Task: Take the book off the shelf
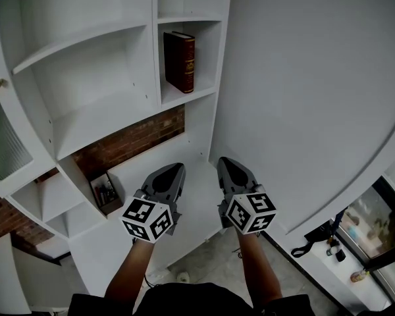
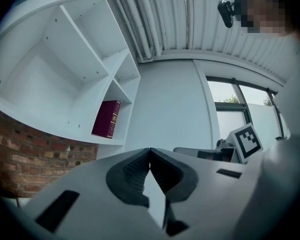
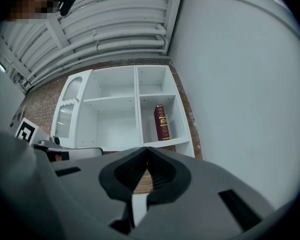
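Nothing is done yet: the book [image 1: 180, 61] stands upright on the shelf [image 1: 184, 96], well apart from the left gripper [image 1: 176, 168] and right gripper [image 1: 224, 161], both closed and empty.

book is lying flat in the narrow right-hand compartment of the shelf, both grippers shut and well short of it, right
Not flat: the book stands on end, as the right gripper view shows. The rest holds: narrow right-hand compartment of the shelf, left gripper and right gripper both shut and short of it.
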